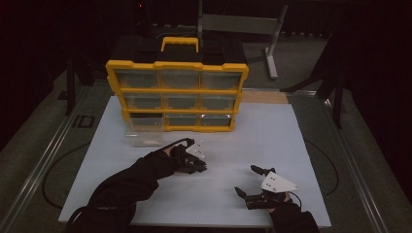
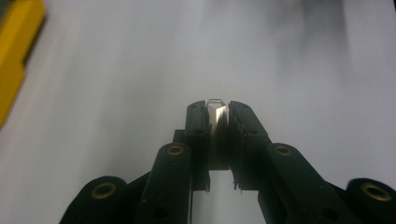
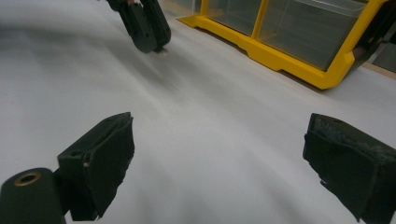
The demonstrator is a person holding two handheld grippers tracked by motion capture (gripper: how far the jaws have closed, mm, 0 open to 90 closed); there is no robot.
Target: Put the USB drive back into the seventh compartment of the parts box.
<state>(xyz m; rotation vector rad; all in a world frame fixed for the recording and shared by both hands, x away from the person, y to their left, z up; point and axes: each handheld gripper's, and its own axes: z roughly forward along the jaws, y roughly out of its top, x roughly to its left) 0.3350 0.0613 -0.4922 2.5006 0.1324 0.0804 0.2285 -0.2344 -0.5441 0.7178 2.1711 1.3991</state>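
My left gripper (image 2: 218, 109) pinches a small metal clip (image 2: 217, 112); my right gripper (image 3: 217, 163) waits spread. Next, I judge, carry it to the pulled-out drawer (image 1: 144, 136).

My left gripper (image 2: 217, 122) points across a white table surface (image 2: 140, 70), its two black jaws pinched on a small shiny metal piece (image 2: 216, 108) whose tip pokes out above them. A yellow edge (image 2: 14, 56) sits at far left.
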